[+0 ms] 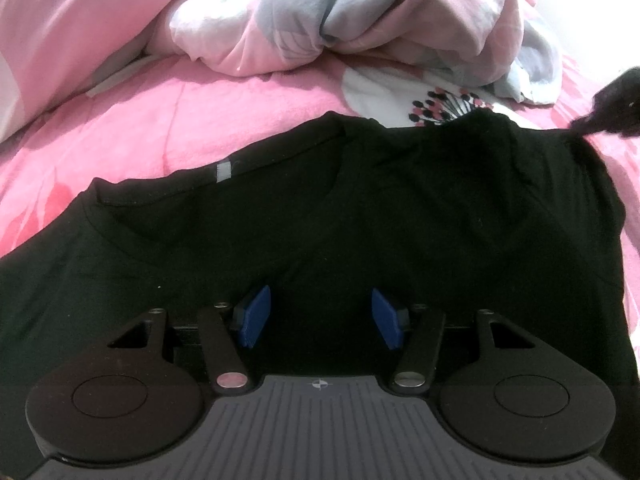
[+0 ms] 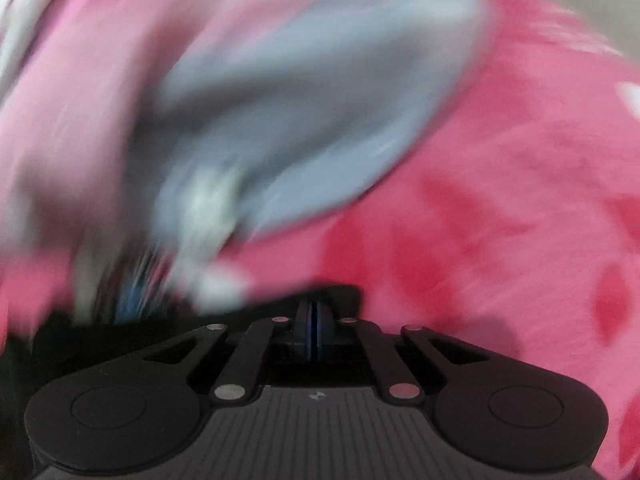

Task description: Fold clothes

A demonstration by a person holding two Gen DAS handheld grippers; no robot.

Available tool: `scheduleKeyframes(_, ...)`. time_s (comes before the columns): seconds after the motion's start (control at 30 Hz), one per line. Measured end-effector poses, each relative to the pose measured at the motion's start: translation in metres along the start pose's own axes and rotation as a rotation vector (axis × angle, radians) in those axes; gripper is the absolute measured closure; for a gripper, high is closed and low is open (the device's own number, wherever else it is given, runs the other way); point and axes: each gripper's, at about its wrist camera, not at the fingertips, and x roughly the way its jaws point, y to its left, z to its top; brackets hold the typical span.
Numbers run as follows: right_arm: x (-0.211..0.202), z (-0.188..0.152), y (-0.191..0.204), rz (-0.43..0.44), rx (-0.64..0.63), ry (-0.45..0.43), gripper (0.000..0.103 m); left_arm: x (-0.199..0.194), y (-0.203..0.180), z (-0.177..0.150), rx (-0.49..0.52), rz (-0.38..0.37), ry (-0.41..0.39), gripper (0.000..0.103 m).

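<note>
A black shirt (image 1: 304,208) lies spread on a pink sheet (image 1: 168,120), its collar toward a bunched quilt (image 1: 320,20). The left gripper (image 1: 320,316) hovers over the shirt, its blue pads (image 1: 256,316) spread apart with nothing between them. The right gripper (image 2: 315,320) has its pads pressed together on a pinch of the shirt's black cloth; its view is blurred.

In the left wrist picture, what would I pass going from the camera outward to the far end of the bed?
Left gripper with its blue fingertips spread apart → black T-shirt lying flat → pink fleece bedspread → crumpled pink, grey and white quilt.
</note>
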Motion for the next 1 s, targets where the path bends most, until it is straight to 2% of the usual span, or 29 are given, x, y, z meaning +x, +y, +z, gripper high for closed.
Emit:
scheduleKeyframes(0.07,-0.017,0.001,-0.007,-0.12,0.047,-0.089,0.099,0.0,0.001,-0.001,0.001,-0.002,-0.004,0.046)
scheduleKeyframes(0.1,-0.022,0.0,-0.011,-0.119,0.057,-0.068,0.098,0.0,0.001,-0.001,0.001,-0.003,-0.006,0.046)
scheduleKeyframes(0.17,-0.027,-0.006,-0.02,-0.064,0.096,0.023,0.086,0.0,0.002,-0.001,-0.001,-0.005,-0.007,0.046)
scheduleKeyframes(0.2,-0.028,-0.009,-0.024,-0.033,0.129,0.09,0.067,-0.001,0.002,-0.001,-0.001,-0.005,-0.006,0.046)
scheduleKeyframes(0.23,-0.03,-0.014,-0.028,-0.021,0.164,0.144,0.056,-0.001,0.002,0.0,-0.001,-0.004,-0.004,0.046)
scheduleKeyframes(0.27,-0.032,-0.018,-0.031,-0.009,0.195,0.192,0.055,-0.003,0.001,0.001,0.001,0.002,-0.005,0.046)
scheduleKeyframes(0.4,-0.028,-0.035,-0.036,0.043,0.268,0.353,0.055,-0.022,-0.006,0.009,0.028,0.027,-0.042,0.047)
scheduleKeyframes(0.47,-0.021,-0.043,-0.032,0.061,0.269,0.406,0.056,-0.035,-0.017,0.014,0.055,-0.003,-0.08,0.046)
scheduleKeyframes(0.5,-0.018,-0.047,-0.03,0.063,0.268,0.423,0.06,-0.039,-0.024,0.016,0.064,-0.034,-0.091,0.047)
scheduleKeyframes(0.57,-0.021,-0.049,-0.027,0.09,0.284,0.422,0.09,-0.044,-0.043,0.019,0.09,-0.135,-0.094,0.047)
scheduleKeyframes(0.6,-0.024,-0.048,-0.026,0.109,0.296,0.413,0.1,-0.044,-0.054,0.021,0.104,-0.192,-0.092,0.046)
scheduleKeyframes(0.73,-0.035,-0.045,0.001,0.196,0.276,0.371,0.101,-0.032,-0.102,0.024,0.139,-0.407,-0.044,0.046)
scheduleKeyframes(0.9,-0.024,-0.04,0.052,0.364,0.178,0.344,0.097,-0.001,-0.134,0.022,0.08,-0.42,0.029,0.046)
scheduleKeyframes(0.97,-0.023,-0.039,0.06,0.418,0.169,0.328,0.09,0.007,-0.134,0.021,0.053,-0.414,0.042,0.046)
scheduleKeyframes(1.0,-0.023,-0.039,0.062,0.444,0.173,0.317,0.079,0.01,-0.134,0.02,0.045,-0.408,0.046,0.046)
